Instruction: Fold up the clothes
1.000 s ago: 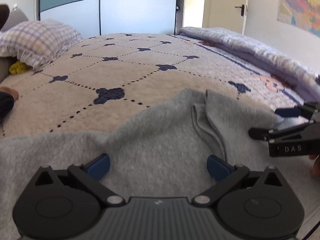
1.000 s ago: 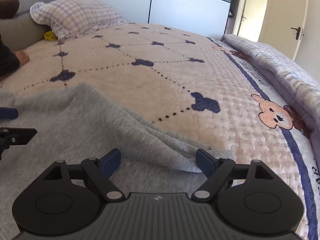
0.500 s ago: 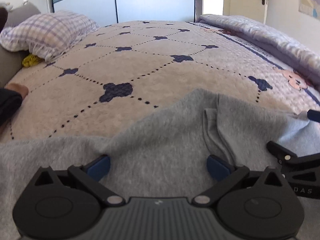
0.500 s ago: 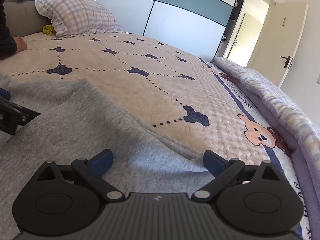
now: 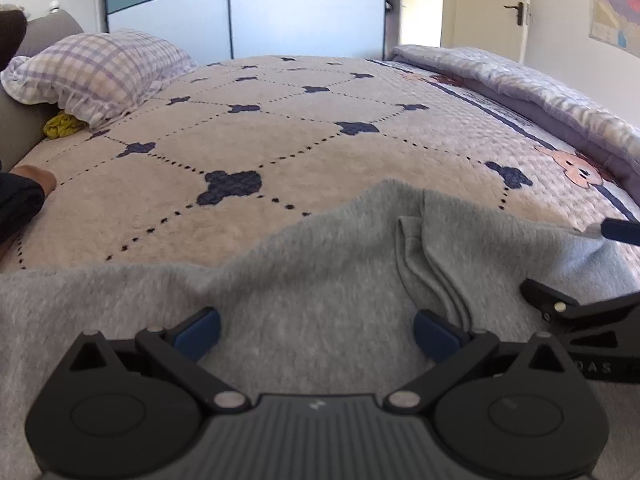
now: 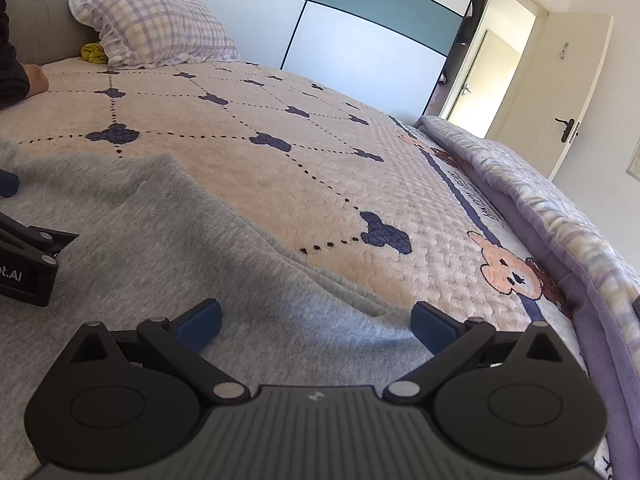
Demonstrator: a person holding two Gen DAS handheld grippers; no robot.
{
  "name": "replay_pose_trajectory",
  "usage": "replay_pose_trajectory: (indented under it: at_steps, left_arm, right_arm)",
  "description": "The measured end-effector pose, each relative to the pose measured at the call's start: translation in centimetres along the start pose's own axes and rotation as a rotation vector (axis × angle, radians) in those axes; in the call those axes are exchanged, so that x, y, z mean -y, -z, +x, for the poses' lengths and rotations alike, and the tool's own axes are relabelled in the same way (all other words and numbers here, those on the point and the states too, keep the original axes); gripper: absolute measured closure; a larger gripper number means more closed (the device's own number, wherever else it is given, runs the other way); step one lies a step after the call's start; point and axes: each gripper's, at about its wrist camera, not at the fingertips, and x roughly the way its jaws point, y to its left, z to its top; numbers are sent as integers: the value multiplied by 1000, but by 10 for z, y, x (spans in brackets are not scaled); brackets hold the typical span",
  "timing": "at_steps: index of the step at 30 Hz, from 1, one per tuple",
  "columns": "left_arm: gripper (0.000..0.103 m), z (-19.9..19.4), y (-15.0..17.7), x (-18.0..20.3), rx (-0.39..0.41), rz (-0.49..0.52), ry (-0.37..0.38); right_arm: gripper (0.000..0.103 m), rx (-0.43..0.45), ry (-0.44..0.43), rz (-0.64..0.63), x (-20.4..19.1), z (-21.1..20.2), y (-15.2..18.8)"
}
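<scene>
— Two grippers, jaws how?
— Left gripper [image 5: 316, 330] and right gripper [image 6: 316, 322] both hung spread apart, empty, above the grey garment [image 5: 320, 280] on the bed [image 5: 320, 140]'s near side.
— Handling?
— Soft, floppy fleece; pinching its far edge looked safest.

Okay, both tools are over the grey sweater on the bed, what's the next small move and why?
Probably lower both tools and close them on the fabric. The left tool and right tool are both open above the grey sweater, holding nothing, and the garment lies rumpled with a crease, so no fold can start before a grip.
</scene>
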Motion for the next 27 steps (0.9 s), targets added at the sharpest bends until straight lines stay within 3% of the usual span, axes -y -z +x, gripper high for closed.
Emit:
replay_pose_trajectory:
  at_steps: [2, 5, 8, 10, 13, 18, 20, 23, 27]
  left_arm:
    - [0, -13, 7, -7, -6, 33, 8]
    - [0, -27, 20, -24, 18, -27, 1]
    - [0, -35, 11, -30, 16, -70, -4]
    - [0, -42, 1, -22, 59, -66, 2]
    - [0, -40, -10, 7, 87, -1, 75]
    - [0, -3, -12, 51, 19, 115, 137]
    - [0, 6, -7, 45, -29, 98, 140]
    - [0, -1, 1, 37, -7, 123, 104]
    - [0, -11, 8, 21, -8, 101, 68]
  right_arm:
    - [0, -10, -60, 11, 4, 3, -2]
    - [0, -24, -150, 28, 9, 7, -6]
    - [0, -39, -240, 44, 14, 12, -9]
    - [0, -49, -299, 55, 18, 15, -11]
    - [0, -64, -389, 72, 23, 19, -15]
    - [1, -32, -396, 31, 43, 1, 5]
    - [2, 1, -376, -16, 43, -1, 11]
    - [0, 62, -387, -18, 48, -1, 20]
    - [0, 82, -394, -57, 42, -3, 12]
